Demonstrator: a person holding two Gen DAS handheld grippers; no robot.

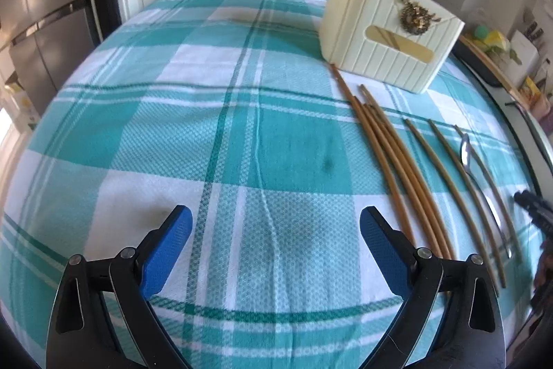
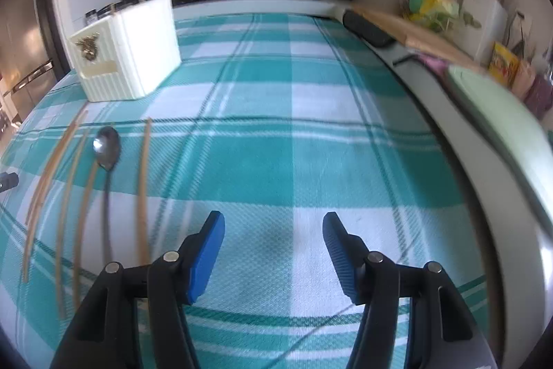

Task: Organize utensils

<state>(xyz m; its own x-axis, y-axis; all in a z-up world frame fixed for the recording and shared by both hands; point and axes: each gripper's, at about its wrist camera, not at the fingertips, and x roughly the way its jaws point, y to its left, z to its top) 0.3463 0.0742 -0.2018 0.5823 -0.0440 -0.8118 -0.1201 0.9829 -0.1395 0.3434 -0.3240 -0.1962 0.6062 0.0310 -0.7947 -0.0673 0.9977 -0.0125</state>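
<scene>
Left wrist view: left gripper (image 1: 275,223) jaws stand wide apart over bare teal-and-white checked tablecloth (image 1: 207,134), nothing between the blue pads. To its right lie a bundle of brown chopsticks (image 1: 390,161), more single chopsticks, and a metal spoon (image 1: 466,151) among them. Cream utensil holder (image 1: 387,33) stands upright beyond the chopstick tips, at least one chopstick in it.

Right wrist view: holder (image 2: 128,57) far left, spoon (image 2: 107,146) and chopsticks (image 2: 143,189) flat on the cloth at left. Right gripper (image 2: 273,225) jaws apart, empty, over cloth just right of the chopsticks.
</scene>
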